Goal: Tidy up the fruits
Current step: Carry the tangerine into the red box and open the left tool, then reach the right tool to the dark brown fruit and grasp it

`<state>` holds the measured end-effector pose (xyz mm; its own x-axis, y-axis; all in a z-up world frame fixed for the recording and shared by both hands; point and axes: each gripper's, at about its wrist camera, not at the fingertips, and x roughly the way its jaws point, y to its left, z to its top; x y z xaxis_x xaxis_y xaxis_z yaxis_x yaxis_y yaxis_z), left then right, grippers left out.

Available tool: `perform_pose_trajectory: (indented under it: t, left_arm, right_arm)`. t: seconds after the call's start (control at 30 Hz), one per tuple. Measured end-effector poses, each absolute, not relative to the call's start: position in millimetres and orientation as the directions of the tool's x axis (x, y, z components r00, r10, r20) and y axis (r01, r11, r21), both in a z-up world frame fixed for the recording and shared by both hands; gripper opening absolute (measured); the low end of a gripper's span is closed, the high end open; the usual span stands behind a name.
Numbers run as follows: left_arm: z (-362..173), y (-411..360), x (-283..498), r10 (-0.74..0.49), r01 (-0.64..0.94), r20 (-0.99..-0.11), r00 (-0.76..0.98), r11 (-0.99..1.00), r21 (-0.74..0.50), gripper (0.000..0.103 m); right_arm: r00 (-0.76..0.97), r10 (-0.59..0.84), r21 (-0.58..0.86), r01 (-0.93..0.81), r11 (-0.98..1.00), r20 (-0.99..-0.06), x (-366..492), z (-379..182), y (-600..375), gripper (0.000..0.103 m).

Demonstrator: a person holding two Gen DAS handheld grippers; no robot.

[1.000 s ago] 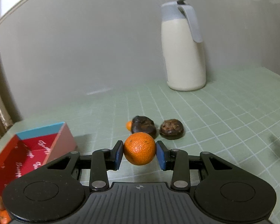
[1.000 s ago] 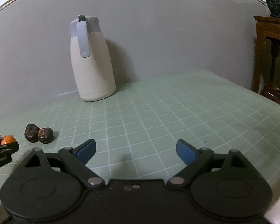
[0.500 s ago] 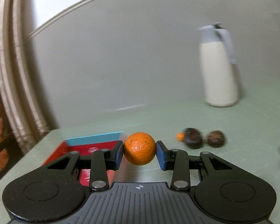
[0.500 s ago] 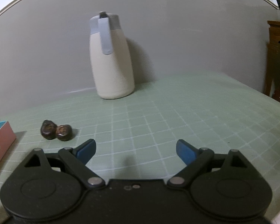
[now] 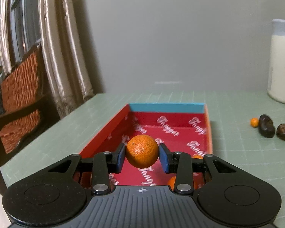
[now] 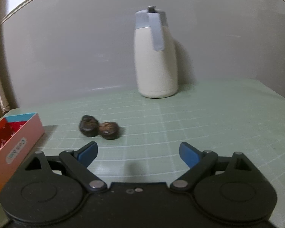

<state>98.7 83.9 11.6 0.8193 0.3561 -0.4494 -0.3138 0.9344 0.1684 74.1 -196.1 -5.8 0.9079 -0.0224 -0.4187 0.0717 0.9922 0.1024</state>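
Green gridded table carries a cream jug by the wall and a red box. Above that box my left gripper pinches an orange. My right gripper stands spread and empty, near two dark fruits touching each other.

Open red box directly below and ahead of left gripper, far half of floor bare, oranges under near fingers, two dark fruits just ahead-left of right gripper, mat ahead-right clear to jug.
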Motion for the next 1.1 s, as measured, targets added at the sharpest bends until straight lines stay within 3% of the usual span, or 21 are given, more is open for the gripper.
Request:
perform_pose_trajectory:
  t: [0.47, 0.5, 0.57, 0.63, 0.9, 1.1]
  left_arm:
    - [0, 107, 97, 0.354, -0.340, -0.518, 0.778, 0.932, 0.127, 0.040]
    - [0, 109, 98, 0.352, -0.341, -0.522, 0.777, 0.932, 0.121, 0.043]
    - [2, 111, 95, 0.351, -0.351, -0.518, 0.780, 0.931, 0.103, 0.067]
    - [6, 112, 89, 0.365, -0.366, -0.488, 0.793, 0.925, 0.096, 0.076]
    - [13, 114, 72, 0.365, -0.363, -0.453, 0.814, 0.927, 0.094, 0.078]
    - [15, 116, 62, 0.372, -0.377, -0.436, 0.819, 0.923, 0.079, 0.088]
  right_arm:
    - [0.904, 0.061, 0.108, -0.017, 0.994, -0.424, 89, -7, -157, 0.093]
    - [0.903, 0.064, 0.107, -0.020, 0.994, -0.424, 90, -7, -155, 0.093]
    - [0.902, 0.069, 0.108, -0.025, 0.994, -0.425, 92, -8, -152, 0.093]
    - [0.902, 0.072, 0.107, -0.028, 0.994, -0.426, 94, -8, -151, 0.093]
    - [0.896, 0.076, 0.106, -0.033, 0.994, -0.437, 102, -10, -144, 0.093]
    - [0.892, 0.051, 0.101, -0.006, 0.995, -0.449, 111, -11, -146, 0.093]
